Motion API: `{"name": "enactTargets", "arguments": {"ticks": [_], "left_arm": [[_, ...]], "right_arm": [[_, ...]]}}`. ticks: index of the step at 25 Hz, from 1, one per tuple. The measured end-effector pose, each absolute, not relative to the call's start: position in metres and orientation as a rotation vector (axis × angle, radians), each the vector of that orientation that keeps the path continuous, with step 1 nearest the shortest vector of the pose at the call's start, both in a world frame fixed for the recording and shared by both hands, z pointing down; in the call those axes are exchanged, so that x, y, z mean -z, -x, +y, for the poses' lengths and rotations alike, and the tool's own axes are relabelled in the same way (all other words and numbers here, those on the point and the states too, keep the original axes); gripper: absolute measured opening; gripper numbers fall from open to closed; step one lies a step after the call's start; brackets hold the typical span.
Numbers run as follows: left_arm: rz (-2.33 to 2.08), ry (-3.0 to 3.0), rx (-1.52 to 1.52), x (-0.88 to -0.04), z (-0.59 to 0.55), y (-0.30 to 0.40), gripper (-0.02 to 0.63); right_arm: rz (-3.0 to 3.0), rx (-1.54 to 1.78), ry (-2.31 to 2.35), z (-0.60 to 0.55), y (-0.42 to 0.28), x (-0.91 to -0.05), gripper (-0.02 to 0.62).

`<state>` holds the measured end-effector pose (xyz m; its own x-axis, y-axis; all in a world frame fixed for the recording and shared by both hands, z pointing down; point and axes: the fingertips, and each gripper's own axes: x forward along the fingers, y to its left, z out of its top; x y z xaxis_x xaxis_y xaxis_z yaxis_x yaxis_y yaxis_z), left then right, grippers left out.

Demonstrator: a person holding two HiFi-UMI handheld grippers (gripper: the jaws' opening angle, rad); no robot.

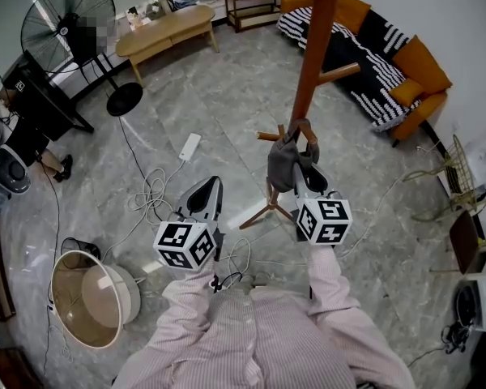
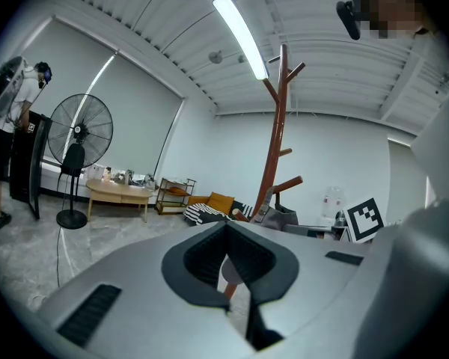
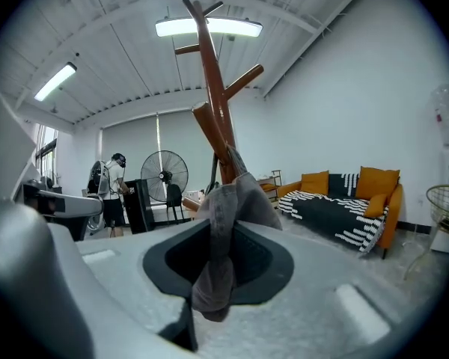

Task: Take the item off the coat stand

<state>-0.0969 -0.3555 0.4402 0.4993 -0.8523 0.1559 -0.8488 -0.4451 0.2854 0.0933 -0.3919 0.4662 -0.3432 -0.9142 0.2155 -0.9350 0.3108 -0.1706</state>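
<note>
A tall brown wooden coat stand [image 1: 314, 63] rises in front of me, with pegs and tripod feet. A grey cloth item [image 1: 285, 162] hangs from one of its lower pegs. My right gripper [image 1: 302, 167] is up at that peg and shut on the cloth. In the right gripper view the grey cloth [image 3: 224, 230] runs down between the jaws, with the stand [image 3: 213, 103] right behind it. My left gripper [image 1: 211, 186] hangs lower and to the left, shut and empty. In the left gripper view the stand [image 2: 273, 163] is ahead and to the right.
A power strip and loose cables [image 1: 150, 193] lie on the marble floor by the stand's feet. A pedestal fan [image 1: 69, 19] and a wooden table [image 1: 166, 29] stand at back left, an orange sofa [image 1: 373, 47] at back right. A round white lamp [image 1: 93, 294] lies near left.
</note>
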Motion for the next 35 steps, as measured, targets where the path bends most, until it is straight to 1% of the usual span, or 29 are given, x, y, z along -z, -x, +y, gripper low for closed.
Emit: {"name": "enactTargets", "arguments": {"ticks": [8,35], "left_arm": [[-1.427,-2.42,0.021,-0.439,-0.35,0.097,0.0],[-1.401,-2.474,0.067,-0.417,-0.314,0.091,0.0]], "right_arm": [[-2.502,-0.375,-1.767,-0.387,-0.096,-0.452,0.05],[-2.567,-0.272,-1.807,-0.341,-0.098,-0.398,0.048]]}}
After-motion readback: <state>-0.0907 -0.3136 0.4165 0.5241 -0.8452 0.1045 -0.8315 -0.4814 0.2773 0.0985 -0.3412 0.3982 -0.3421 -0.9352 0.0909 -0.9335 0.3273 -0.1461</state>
